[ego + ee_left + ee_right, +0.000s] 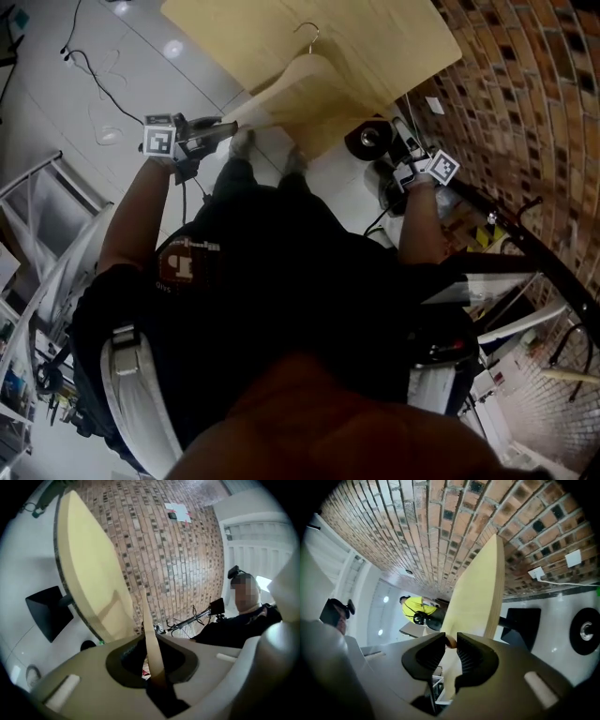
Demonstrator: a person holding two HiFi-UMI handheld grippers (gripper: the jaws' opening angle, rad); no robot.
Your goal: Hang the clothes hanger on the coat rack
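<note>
The left gripper (222, 126) reaches in at the left of the head view, level, and pinches the left tip of the wooden hanger (298, 77); its own view shows the pale arm edge-on, running straight out from between the closed jaws. From there the hanger's long axis runs crosswise in front of the person toward the right, so each end has its own gripper and neither hand is nearer. The hanger is light, unpainted wood, gently arched, almost the same tone as the bench (394, 37) behind it. It seems to be held clear of that top, though the match in colour makes this hard to confirm. Its thin metal hook (310, 34) rises from the middle of the arch, pointing away from the person and over the bench. The right gripper (451, 645) has its jaws pressed on the hanger's other rounded tip. Further right, by the brick wall (525, 84), stands a dark metal frame (534, 248). It may be the coat rack, so the hook probably has to be carried that way.
</note>
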